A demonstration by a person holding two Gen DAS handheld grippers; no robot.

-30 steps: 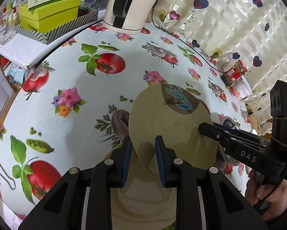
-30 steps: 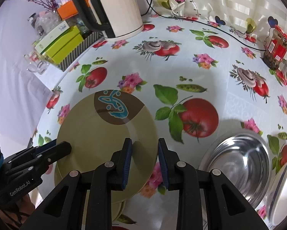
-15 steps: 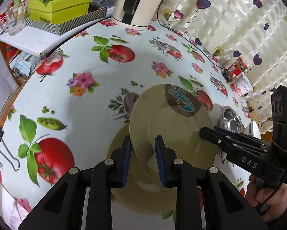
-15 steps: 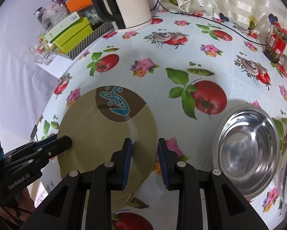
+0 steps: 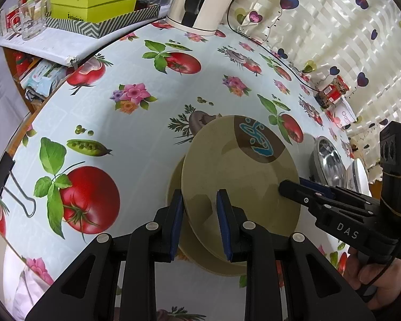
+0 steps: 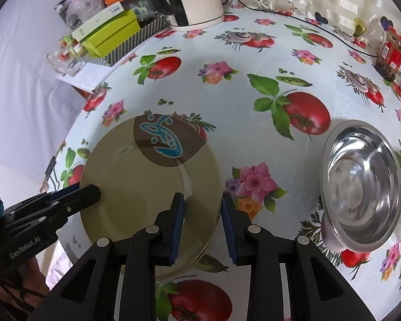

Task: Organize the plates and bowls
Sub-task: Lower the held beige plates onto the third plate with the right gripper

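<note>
Left gripper (image 5: 200,219) clamped on near rim of olive plate (image 5: 240,176), held tilted just above a second olive plate (image 5: 177,187) on the tomato-print tablecloth (image 5: 136,139). Right gripper (image 6: 202,223) pinches the same plate's opposite rim. Steel bowl (image 6: 361,184) sits beside, right.

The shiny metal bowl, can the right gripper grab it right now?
Probably not yet. The right gripper has its jaws closed on the rim of the tan plate, so it is busy. The metal bowl sits uncovered just beside it, with nothing in between.
</note>
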